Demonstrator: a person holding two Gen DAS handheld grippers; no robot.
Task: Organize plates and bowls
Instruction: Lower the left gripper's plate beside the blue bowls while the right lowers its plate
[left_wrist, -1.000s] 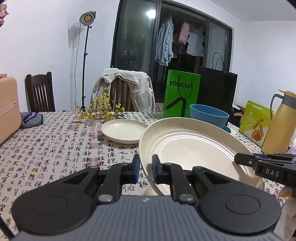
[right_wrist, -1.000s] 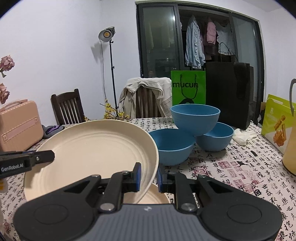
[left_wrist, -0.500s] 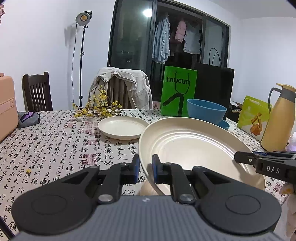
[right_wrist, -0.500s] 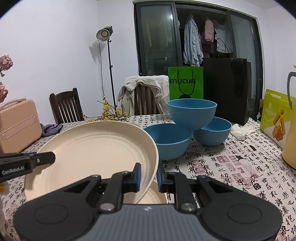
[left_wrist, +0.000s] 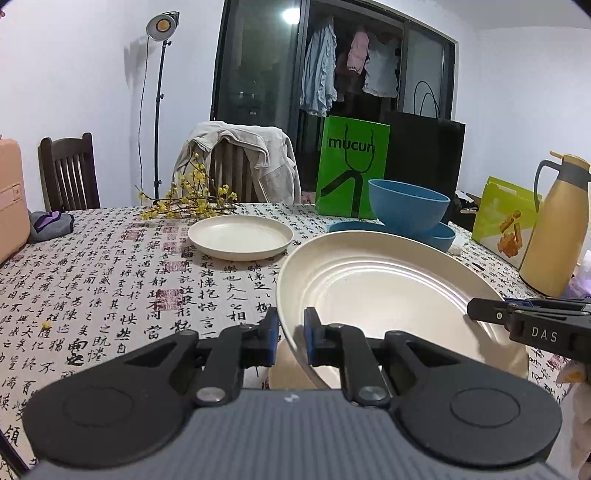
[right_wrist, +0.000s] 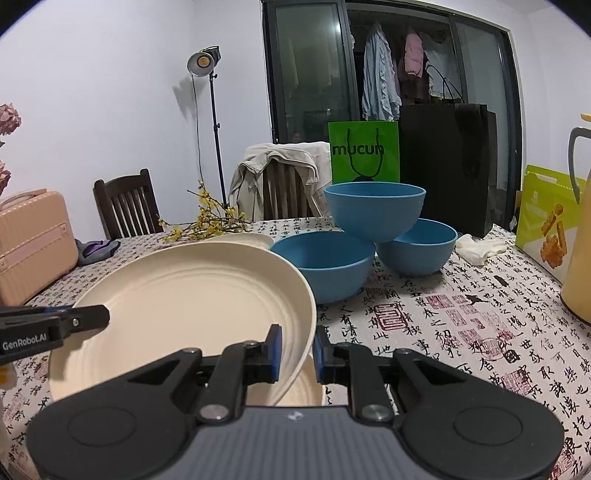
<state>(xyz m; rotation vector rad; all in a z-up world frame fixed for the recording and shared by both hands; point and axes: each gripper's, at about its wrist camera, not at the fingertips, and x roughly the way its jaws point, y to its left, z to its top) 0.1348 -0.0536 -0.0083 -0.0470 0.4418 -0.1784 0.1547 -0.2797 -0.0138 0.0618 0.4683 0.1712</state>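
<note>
The large cream plate (left_wrist: 391, 295) is held at opposite rims, the left gripper (left_wrist: 290, 338) and the right gripper (right_wrist: 297, 347) each clamped on its edge, so that it stays balanced, clear of the table (left_wrist: 110, 273). A second plate (right_wrist: 301, 391) appears to lie just beneath, though mostly hidden. Open cloth is left towards the small plate (left_wrist: 240, 236); the stacked blue bowls (right_wrist: 373, 218) crowd the right.

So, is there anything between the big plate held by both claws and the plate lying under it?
Nothing visible. The big plate, gripped at opposite rims by the left claw and the right claw, hangs tilted above the lower plate; the gap is mostly hidden.
</note>
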